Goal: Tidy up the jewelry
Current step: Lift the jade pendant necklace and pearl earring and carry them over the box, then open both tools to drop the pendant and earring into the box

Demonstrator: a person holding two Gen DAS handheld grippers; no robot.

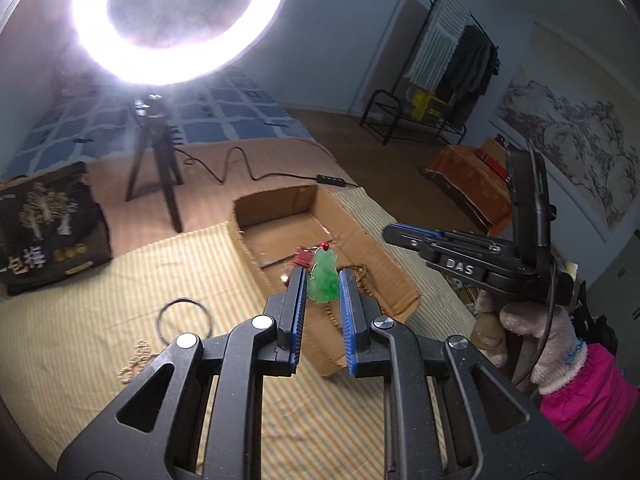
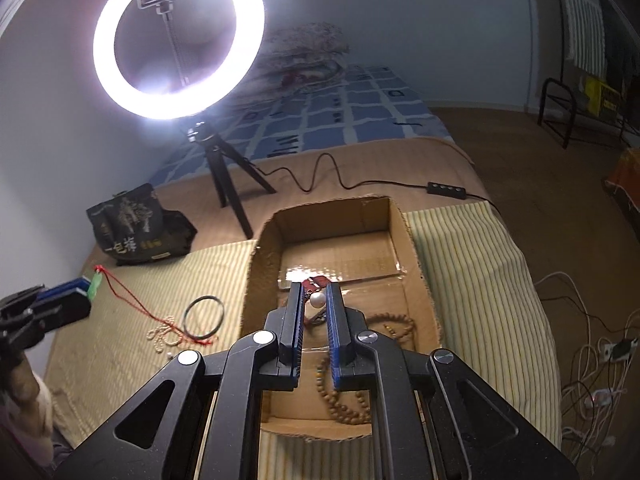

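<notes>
My left gripper (image 1: 323, 280) is shut on a green jade pendant (image 1: 323, 280) and holds it up near the left wall of the cardboard box (image 1: 276, 200). The pendant's red cord (image 2: 132, 300) hangs down to the mat. My right gripper (image 2: 316, 296) is shut on a white pearl (image 2: 318, 300) over the box (image 2: 416, 256); a red piece (image 2: 318, 281) shows just beyond the pearl. A string of brown wooden beads (image 2: 340, 400) lies inside the box. A black bangle (image 2: 203, 318) and a pearl strand (image 2: 164, 336) lie on the striped mat left of the box.
A lit ring light on a tripod (image 2: 224, 176) stands behind the box, with its cable and switch (image 2: 446, 190). A black printed bag (image 2: 136, 228) sits at the back left. The right edge of the bed (image 2: 532, 300) drops to the floor with cables (image 2: 592, 380).
</notes>
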